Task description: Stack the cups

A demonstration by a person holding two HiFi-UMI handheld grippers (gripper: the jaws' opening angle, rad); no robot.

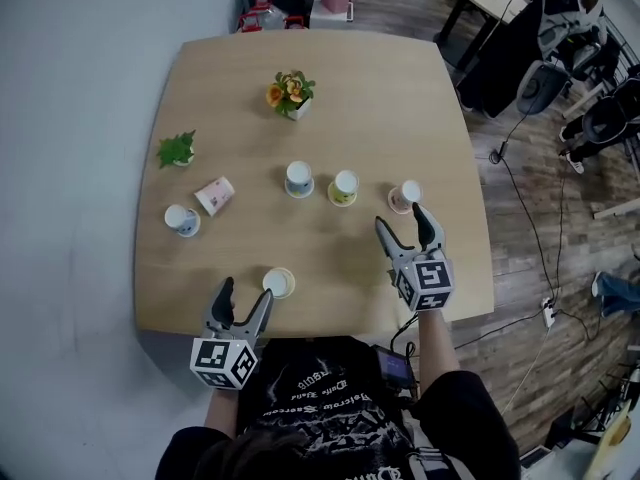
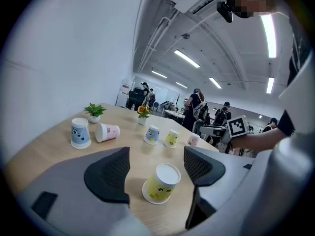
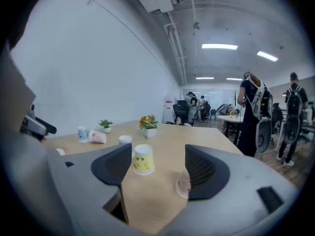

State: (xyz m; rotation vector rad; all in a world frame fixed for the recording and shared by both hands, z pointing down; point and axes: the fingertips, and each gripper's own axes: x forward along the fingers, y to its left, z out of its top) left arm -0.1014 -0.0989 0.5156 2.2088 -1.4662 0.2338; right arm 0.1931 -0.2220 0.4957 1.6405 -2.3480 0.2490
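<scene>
Stacking has not begun: all six cups sit apart on the desk (image 1: 400,88), none nested. Five appear to stand mouth-down: the near yellow cup (image 1: 279,283) at lower centre, the left blue cup (image 1: 181,221), the centre blue cup (image 1: 298,179), the far yellow cup (image 1: 343,188) and the right pink cup (image 1: 404,197). The tipped pink cup (image 1: 214,195) lies on its side. No contents are visible.

The left hand-held gripper (image 1: 246,290) is open, and the near yellow cup sits ahead between its jaws, untouched. The right hand-held gripper (image 1: 402,218) is spread wide and empty, just beside the right pink cup.
</scene>
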